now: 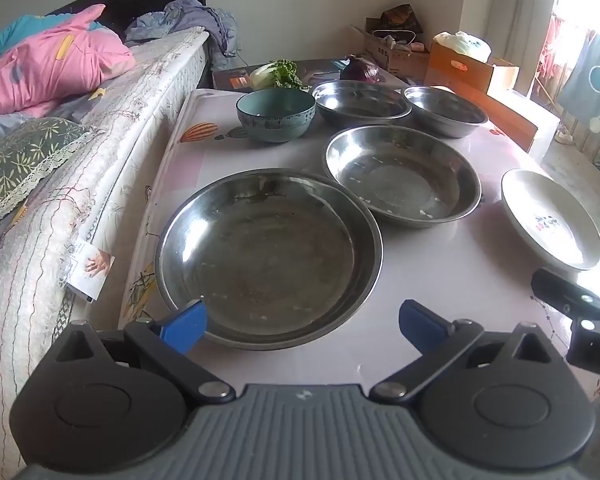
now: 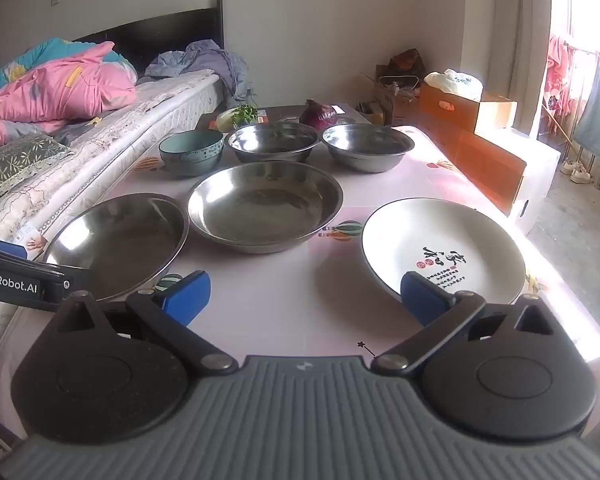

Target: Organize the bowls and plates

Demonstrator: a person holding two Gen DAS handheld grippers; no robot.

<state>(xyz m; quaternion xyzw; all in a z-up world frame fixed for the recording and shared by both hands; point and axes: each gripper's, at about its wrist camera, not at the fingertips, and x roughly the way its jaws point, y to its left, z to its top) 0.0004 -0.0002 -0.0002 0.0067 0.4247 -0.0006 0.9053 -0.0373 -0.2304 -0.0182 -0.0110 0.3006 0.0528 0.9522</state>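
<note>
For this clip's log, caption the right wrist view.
Open right gripper hovers before a white plate, with steel dishes and a teal bowl behind.

Table point(image 2: 284, 312): three bowls point(image 2: 274, 140) in back row, two steel plates point(image 2: 264, 204) in front, white plate point(image 2: 440, 240) right; bed point(image 2: 100, 140) left, probably touching table.

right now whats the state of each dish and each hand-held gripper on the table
large steel plate nearest the bed: upright, empty, unstacked
second steel plate behind it: upright, empty
two steel bowls at the back: upright, side by side, apart
teal ceramic bowl: upright, empty
white ceramic plate with black writing: flat, empty
left hand-held gripper: open, holding nothing
right hand-held gripper: open, holding nothing
</note>
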